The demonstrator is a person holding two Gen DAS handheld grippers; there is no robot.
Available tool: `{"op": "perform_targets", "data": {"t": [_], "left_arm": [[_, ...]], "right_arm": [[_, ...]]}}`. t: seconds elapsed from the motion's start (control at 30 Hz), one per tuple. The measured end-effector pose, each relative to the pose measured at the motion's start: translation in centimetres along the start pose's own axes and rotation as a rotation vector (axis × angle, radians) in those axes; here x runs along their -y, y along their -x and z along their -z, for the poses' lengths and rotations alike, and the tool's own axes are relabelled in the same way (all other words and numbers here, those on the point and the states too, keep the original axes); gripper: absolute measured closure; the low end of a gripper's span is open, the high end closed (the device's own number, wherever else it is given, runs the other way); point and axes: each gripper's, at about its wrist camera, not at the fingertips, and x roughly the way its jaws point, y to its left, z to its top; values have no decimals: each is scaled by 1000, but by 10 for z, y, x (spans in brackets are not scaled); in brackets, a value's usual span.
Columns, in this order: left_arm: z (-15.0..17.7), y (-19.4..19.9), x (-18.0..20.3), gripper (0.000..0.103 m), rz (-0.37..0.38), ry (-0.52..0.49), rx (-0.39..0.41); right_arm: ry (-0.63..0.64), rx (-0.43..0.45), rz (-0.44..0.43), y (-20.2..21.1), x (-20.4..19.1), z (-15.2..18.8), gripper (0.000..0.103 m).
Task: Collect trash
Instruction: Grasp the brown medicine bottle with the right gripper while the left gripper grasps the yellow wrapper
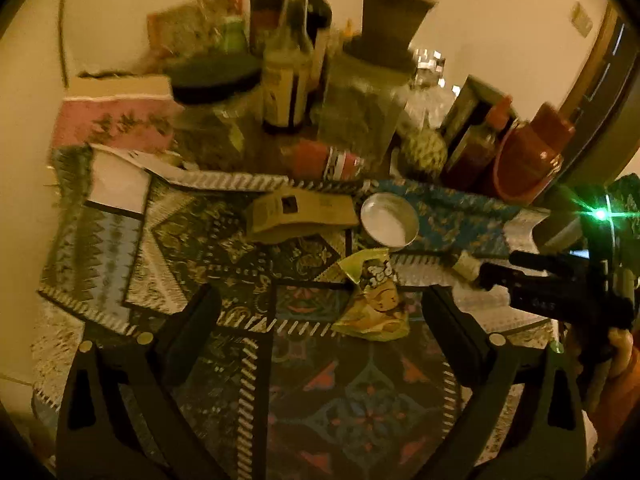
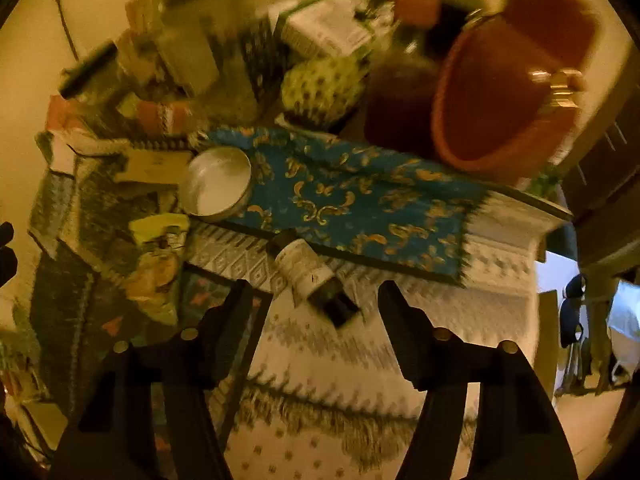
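Both grippers are hanging over the crowded tabletop (image 1: 352,400) near its front edge. The left gripper (image 1: 320,312) is standing wide open and empty, with the crumpled yellow wrapper (image 1: 374,300) lying between its fingers' line, untouched. The right gripper (image 2: 316,312) is about half open, holding nothing, and the small toppled bottle (image 2: 312,276) is lying just ahead of its fingertips. The round bottle could be rolling off toward the edge if a finger nudges it; the metal bowl (image 1: 389,220) beside the wrapper could be getting knocked too.
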Motion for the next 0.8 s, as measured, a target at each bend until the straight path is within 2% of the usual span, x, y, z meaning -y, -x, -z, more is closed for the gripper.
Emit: {"op": "perform_targets", "data": {"t": [0.17, 0.2, 0.23, 0.33, 0.57, 0.77, 0.8], "left_arm": [[0, -38, 5, 12, 49, -7, -89], [2, -45, 7, 12, 59, -7, -106], [3, -51, 9, 12, 66, -8, -119], [7, -63, 20, 12, 84, -17, -154], [11, -88, 49, 15, 75, -51, -185], [12, -115, 64, 32, -19, -99, -207], [13, -119, 66, 39, -30, -107, -212]], "right_arm": [[76, -60, 8, -29, -10, -6, 56], [85, -68, 24, -32, -12, -6, 59], [93, -78, 33, -34, -13, -6, 67], [89, -80, 12, -31, -14, -2, 76], [29, -63, -17, -12, -10, 21, 78], [-90, -6, -51, 28, 7, 47, 78], [-102, 5, -49, 34, 10, 51, 78]]}}
